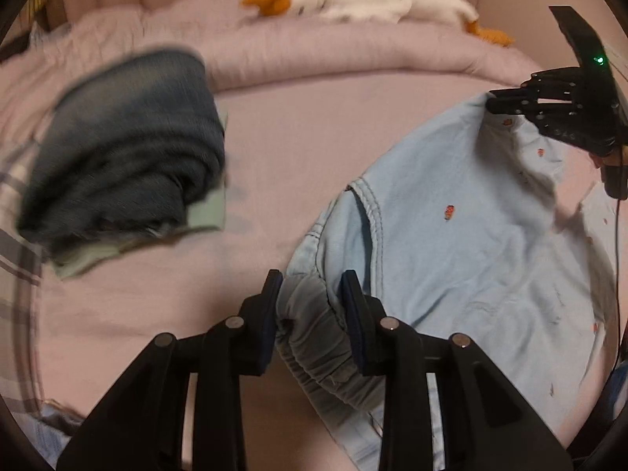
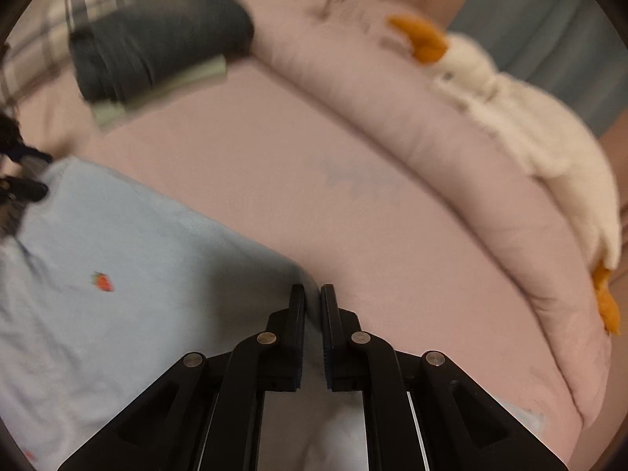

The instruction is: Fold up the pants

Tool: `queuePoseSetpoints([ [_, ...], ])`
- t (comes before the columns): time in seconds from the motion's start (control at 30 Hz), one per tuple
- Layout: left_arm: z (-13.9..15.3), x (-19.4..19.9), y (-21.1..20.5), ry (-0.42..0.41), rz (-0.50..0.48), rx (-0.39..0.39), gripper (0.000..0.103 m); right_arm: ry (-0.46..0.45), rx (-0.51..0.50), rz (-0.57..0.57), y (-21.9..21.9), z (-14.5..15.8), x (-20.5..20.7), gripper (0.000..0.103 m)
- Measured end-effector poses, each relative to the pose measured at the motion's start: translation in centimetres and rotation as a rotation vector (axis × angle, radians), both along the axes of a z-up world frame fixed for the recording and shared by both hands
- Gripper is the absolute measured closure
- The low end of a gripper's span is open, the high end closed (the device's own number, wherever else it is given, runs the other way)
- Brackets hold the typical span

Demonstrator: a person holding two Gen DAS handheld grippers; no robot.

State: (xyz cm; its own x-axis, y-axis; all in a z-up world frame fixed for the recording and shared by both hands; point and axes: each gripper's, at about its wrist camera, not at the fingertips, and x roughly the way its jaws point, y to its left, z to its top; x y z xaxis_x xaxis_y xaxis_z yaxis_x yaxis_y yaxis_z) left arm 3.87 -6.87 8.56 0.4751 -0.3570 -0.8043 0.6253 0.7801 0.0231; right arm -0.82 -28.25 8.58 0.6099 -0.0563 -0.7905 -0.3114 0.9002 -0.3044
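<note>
— Gripping the gathered elastic waistband (image 1: 314, 333), the left gripper (image 1: 312, 286) has its two pads pressed on the bunched grey-blue fabric. Does the other one hold anything?

— Yes. The right gripper (image 2: 313, 294) is pinched almost completely closed on a thin corner of the pale blue pants (image 2: 117, 274). From the left wrist view that same gripper (image 1: 506, 104) shows at the pants' far edge, fabric peaking up to its tips.

— And where do the pants lie?

— They spread across the pink bed sheet (image 1: 274, 165), light blue with small red strawberry prints (image 2: 103, 282) and a stitched pocket seam (image 1: 373, 216). The span between the two grips sags and wrinkles.

— What else sits around the pants?

— Beyond the pants, well apart on the sheet, rests a stack of folded dark clothes (image 1: 125, 149) on a pale green piece, blurred. Past that stack is plaid fabric (image 2: 39, 51). Farther behind the pants runs a rolled pink quilt (image 2: 431, 149), with a white plush goose (image 2: 530, 125) lying along it.
</note>
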Motion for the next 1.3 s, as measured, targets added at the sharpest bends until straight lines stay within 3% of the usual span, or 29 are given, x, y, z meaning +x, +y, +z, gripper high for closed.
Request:
queuePoseSetpoints([
  [0.07, 1.3, -2.6, 0.2, -0.061, -0.032, -0.014, 0.073, -0.050, 0.017, 0.003, -0.2, 2.3, -3.2, 0.095],
  [0.17, 2.4, -4.8, 1.9, -0.083, -0.042, -0.038, 0.073, -0.101, 0.018, 0.012, 0.2, 4.8, -6.7, 0.095],
  [0.43, 3.0, -11.9, 3.5, -0.216, -0.067, -0.039, 0.076, -0.135, 0.029, 0.030, 0.0, 5.6, -14.7, 0.095],
  [0.67, 0.2, -17.4, 5.3, -0.239, -0.106, -0.017, 0.077, -0.085, 0.005, 0.062, 1.5, 2.6, -21.2, 0.095],
  [0.8, -2.0, -19.3, 6.0, -0.221, -0.112, 0.020, 0.077, -0.003, 0.029, 0.077, 2.6, -0.3, -23.3, 0.095],
  [1.03, -4.5, -20.2, 5.8, -0.196, -0.106, 0.055, 0.077, 0.065, -0.003, 0.083, 3.9, -4.1, -23.7, 0.095],
  [1.17, -6.0, -20.9, 5.3, -0.229, -0.112, 0.150, 0.071, 0.092, -0.032, 0.064, 3.9, -6.2, -23.2, 0.095],
  [1.3, -4.6, -21.1, 7.2, -0.191, -0.045, 0.101, 0.072, 0.119, -0.003, 0.032, 3.6, -6.9, -23.4, 0.088],
])
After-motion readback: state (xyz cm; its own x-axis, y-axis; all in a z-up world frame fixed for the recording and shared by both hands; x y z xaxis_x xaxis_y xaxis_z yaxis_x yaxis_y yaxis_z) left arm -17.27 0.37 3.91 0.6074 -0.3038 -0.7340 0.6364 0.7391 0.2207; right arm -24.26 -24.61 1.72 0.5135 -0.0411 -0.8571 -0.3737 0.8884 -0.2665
